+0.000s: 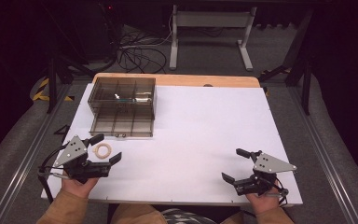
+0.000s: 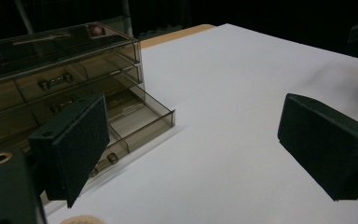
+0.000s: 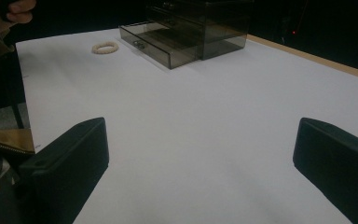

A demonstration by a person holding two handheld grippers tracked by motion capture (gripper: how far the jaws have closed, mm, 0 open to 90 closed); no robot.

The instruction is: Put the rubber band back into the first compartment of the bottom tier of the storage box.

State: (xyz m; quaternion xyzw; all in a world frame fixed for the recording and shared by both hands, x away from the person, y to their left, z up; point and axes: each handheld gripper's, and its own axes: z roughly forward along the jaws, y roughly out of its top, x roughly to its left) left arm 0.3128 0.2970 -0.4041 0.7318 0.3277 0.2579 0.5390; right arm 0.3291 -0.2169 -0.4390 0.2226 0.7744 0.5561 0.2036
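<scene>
A smoky clear drawer box point(image 1: 122, 100) stands at the table's far left, its bottom drawer point(image 1: 122, 123) pulled out; the same box point(image 2: 51, 70) and drawer point(image 2: 135, 119) fill the left of the left gripper view, and the box point(image 3: 200, 23) sits far off in the right gripper view. A cream ring point(image 1: 103, 150) lies on the white sheet just in front of the drawer, between the jaws of my left gripper point(image 1: 106, 148), which is open and holds nothing. The ring point(image 3: 105, 47) shows small at upper left in the right gripper view. My right gripper point(image 1: 233, 164) is open near the front right, empty.
The white sheet point(image 1: 191, 130) covers the wooden table point(image 1: 177, 80). Small items lie in the box's top compartments. Beyond the table are a white stand point(image 1: 209, 32), cables point(image 1: 140, 51) on the floor and dark stands at both sides.
</scene>
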